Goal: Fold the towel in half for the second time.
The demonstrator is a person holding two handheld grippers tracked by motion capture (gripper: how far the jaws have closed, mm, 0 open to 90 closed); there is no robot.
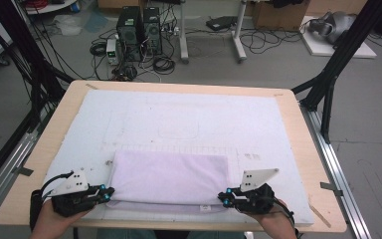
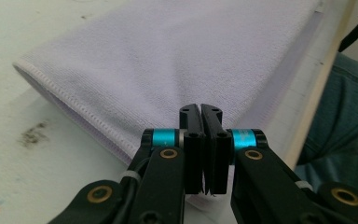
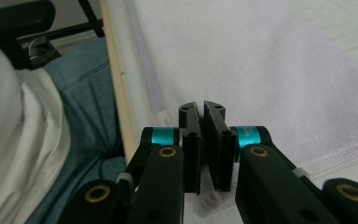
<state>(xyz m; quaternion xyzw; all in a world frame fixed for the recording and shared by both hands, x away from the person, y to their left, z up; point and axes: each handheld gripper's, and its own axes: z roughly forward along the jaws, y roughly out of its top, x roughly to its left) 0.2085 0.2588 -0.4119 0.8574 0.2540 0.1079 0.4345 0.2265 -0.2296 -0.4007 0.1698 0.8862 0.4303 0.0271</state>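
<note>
My left gripper (image 1: 110,192) and right gripper (image 1: 221,197) pinch the folded lilac towel's (image 1: 171,177) near corners, gripper views reveal stitched hems, my jeans (image 2: 349,112).

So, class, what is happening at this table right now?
A person holds a gripper in each hand at the near edge of a folded lavender towel lying on a white mat. The left gripper is at the towel's near left corner and the right gripper at its near right corner. Both pairs of jaws are closed, each apparently pinching the towel's edge, so a lift or another fold looks likely.
</note>
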